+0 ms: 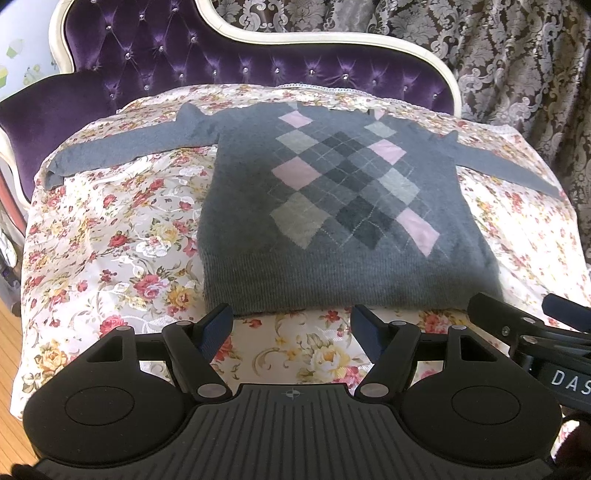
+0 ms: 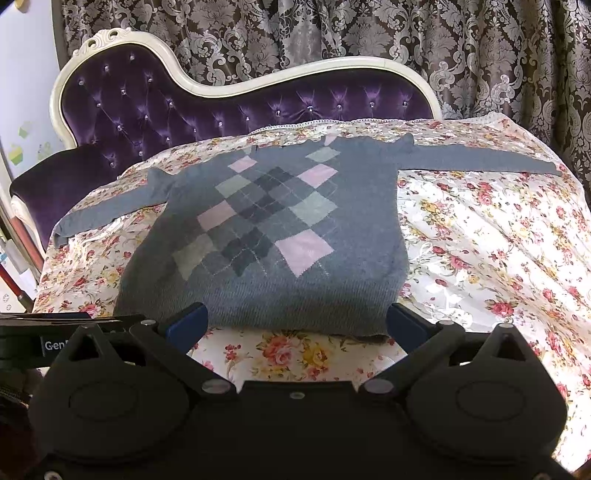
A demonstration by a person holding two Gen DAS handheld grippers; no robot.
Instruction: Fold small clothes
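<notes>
A small grey sweater (image 1: 332, 206) with a pink and grey argyle front lies flat on a floral cloth, both sleeves spread out sideways. It shows again in the right wrist view, the sweater (image 2: 280, 236) with its ribbed hem nearest me. My left gripper (image 1: 291, 323) stands open just short of the hem, nothing between its blue pads. My right gripper (image 2: 295, 321) is open wide at the hem's right part, holding nothing. The right gripper (image 1: 532, 321) also juts in at the right edge of the left wrist view.
The floral cloth (image 1: 110, 229) covers the seat of a purple tufted sofa (image 1: 184, 55) with a cream frame. Patterned brown curtains (image 2: 369, 33) hang behind. Wooden floor (image 1: 7, 343) shows at the far left. Bare cloth (image 2: 498, 240) lies right of the sweater.
</notes>
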